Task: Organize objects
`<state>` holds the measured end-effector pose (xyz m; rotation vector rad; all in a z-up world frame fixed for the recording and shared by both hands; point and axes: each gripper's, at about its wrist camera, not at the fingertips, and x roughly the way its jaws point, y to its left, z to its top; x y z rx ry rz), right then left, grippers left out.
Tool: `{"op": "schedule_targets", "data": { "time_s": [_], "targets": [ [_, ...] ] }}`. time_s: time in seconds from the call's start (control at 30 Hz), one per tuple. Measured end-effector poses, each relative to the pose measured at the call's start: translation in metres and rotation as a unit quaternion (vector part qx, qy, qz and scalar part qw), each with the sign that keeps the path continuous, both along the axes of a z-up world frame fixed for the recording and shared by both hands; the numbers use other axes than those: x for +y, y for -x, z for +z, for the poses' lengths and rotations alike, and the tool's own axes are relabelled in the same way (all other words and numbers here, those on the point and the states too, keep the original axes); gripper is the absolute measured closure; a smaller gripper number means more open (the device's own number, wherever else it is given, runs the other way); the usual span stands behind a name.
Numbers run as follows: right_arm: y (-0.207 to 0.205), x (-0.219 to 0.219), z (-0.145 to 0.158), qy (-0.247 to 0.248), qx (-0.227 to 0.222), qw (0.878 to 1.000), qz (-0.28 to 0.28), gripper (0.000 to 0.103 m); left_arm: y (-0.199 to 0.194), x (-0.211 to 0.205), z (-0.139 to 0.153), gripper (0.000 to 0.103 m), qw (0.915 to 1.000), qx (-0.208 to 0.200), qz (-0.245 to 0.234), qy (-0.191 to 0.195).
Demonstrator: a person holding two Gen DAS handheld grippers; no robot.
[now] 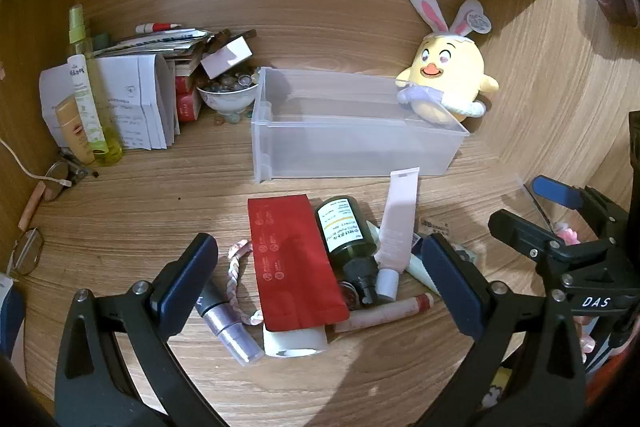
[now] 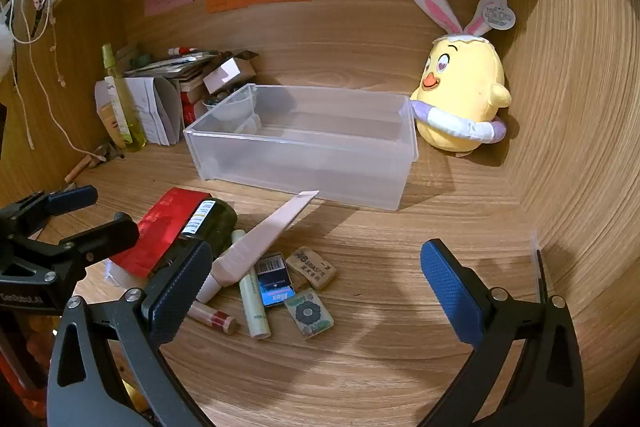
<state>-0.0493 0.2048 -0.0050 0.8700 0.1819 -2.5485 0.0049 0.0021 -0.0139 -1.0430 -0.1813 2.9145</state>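
Note:
An empty clear plastic bin (image 1: 352,147) (image 2: 304,163) stands mid-desk. In front of it lies a pile: a red pouch (image 1: 292,263) (image 2: 168,223), a dark green bottle (image 1: 344,231) (image 2: 212,223), a pink tube (image 1: 396,227) (image 2: 264,239), a purple stick (image 1: 228,323), a red-and-white stick (image 1: 384,315) (image 2: 212,317), a pale green tube (image 2: 252,303), a blue card (image 2: 274,281) and two erasers (image 2: 316,267). My left gripper (image 1: 318,243) (image 2: 96,213) hangs open above the pouch and bottle. To its right, my right gripper (image 2: 316,251) (image 1: 536,207) is open above the erasers, holding nothing.
A yellow plush chick (image 1: 444,75) (image 2: 460,99) leans against the bin's right end. Papers, a bowl of beads (image 1: 228,95) and spray bottles (image 1: 84,99) crowd the back left. Glasses (image 1: 28,251) lie at the left edge. A wooden side wall (image 2: 580,147) closes the right.

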Motion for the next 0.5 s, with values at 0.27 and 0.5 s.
{"op": "schedule_targets", "data": {
  "time_s": [0.27,0.5],
  "targets": [
    [-0.0006,0.0008,-0.0005,0.002,0.0,1.0,0.003,0.0,-0.0013,0.0009,0.001,0.0,1.0,0.002,0.004,0.002],
    [0.001,0.0001,-0.0011,0.005,-0.008,1.0,0.006,0.0,0.0001,-0.0023,0.0007,0.0,1.0,0.0,0.005,-0.003]
  ]
}}
